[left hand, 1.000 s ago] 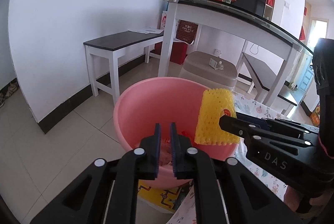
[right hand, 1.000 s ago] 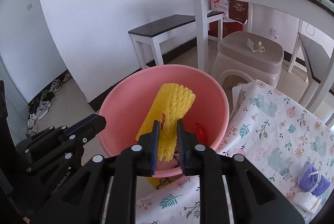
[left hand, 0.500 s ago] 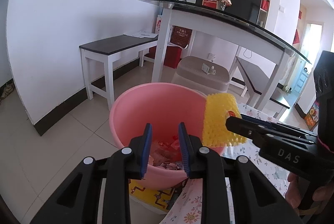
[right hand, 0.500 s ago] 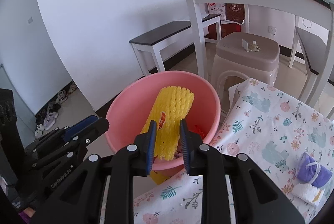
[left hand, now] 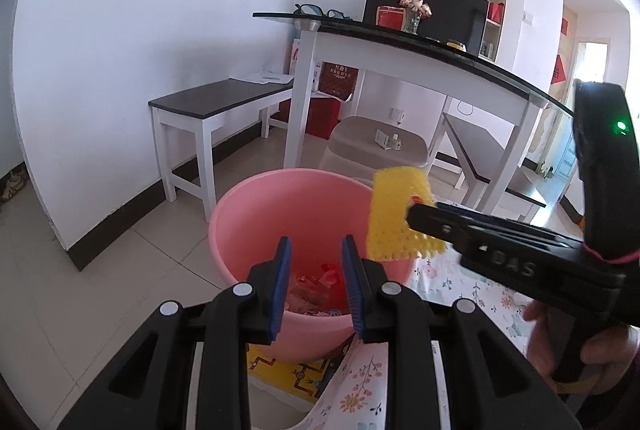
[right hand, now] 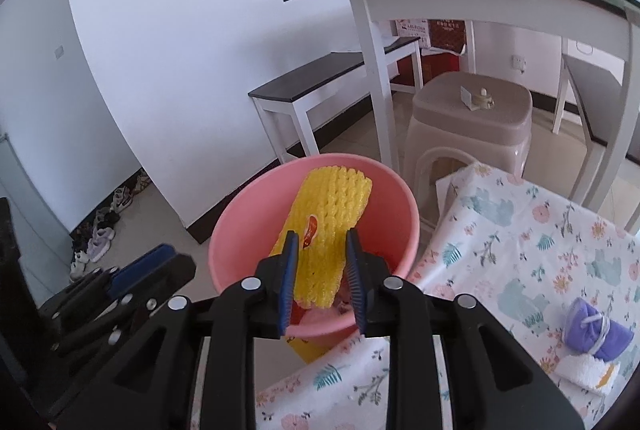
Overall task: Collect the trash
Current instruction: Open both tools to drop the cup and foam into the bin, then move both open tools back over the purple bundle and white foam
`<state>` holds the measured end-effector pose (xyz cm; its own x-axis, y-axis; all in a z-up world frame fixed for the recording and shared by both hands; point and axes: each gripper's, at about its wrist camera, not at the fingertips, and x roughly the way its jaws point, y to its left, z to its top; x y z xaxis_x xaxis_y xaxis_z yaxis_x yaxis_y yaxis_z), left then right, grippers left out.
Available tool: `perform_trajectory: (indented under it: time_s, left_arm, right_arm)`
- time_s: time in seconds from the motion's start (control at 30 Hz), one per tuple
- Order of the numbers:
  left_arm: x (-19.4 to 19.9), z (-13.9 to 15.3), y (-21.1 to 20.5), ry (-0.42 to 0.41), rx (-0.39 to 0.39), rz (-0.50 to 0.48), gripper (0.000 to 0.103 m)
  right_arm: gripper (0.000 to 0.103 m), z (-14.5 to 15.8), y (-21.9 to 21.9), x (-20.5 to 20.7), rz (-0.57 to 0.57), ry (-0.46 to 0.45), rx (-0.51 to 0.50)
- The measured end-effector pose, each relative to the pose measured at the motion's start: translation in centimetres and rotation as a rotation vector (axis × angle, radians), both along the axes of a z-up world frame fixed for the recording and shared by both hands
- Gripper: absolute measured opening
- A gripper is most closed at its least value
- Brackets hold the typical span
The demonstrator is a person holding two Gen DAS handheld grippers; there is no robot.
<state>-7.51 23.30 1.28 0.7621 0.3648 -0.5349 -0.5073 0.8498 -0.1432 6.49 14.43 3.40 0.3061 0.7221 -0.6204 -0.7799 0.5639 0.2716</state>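
A pink plastic basin (left hand: 256, 213) stands on the floor beside the table, with red and pink wrappers (left hand: 320, 280) in its bottom. My left gripper (left hand: 316, 282) is open and empty, just above the basin's near rim. My right gripper (right hand: 322, 274) has its jaws parted around a yellow foam fruit net (right hand: 328, 222) that hangs over the basin (right hand: 240, 230). The net (left hand: 396, 213) also shows in the left wrist view, at the tip of the right gripper. Whether the pads still touch the net I cannot tell.
A floral tablecloth (right hand: 520, 238) covers the table to the right, with a rolled purple cloth (right hand: 596, 330) and a white cloth on it. A beige plastic stool (right hand: 468, 121), a white bench (left hand: 208, 109) and a glass-topped white table (left hand: 400, 41) stand behind the basin. Shoes lie by the wall.
Both grippers have opened: the left from shut to wide open, the right from shut on the net to parted. Both have pulled back a little from the basin.
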Motion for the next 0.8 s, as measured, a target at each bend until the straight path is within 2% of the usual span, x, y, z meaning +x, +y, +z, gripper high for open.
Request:
perform_trajectory:
  time_s: [0.07,0.37,0.57,0.8]
  left_arm:
    - [-0.3,0.2,-0.2,-0.003,0.005,-0.004,0.025]
    - [-0.7,0.9,-1.2,-0.019,0.011,-0.028,0.025]
    - [-0.4,1.0,-2.5,-0.021,0.017,-0.067,0.025]
    - [0.9,0.8,-4.6,-0.019,0.015,-0.124,0.025]
  right_arm:
    - [0.040,0.0,0.1,-0.2,-0.001,-0.003,0.006]
    - [0.040,0.6,-1.4,-0.7,-0.035,-0.020,0.015]
    - [0.040,0.7,-4.2,-1.2,-0.077,-0.020,0.020]
    - [0.040,-0.2,-8.8,-2.3,-0.137,-0.053,-0.025]
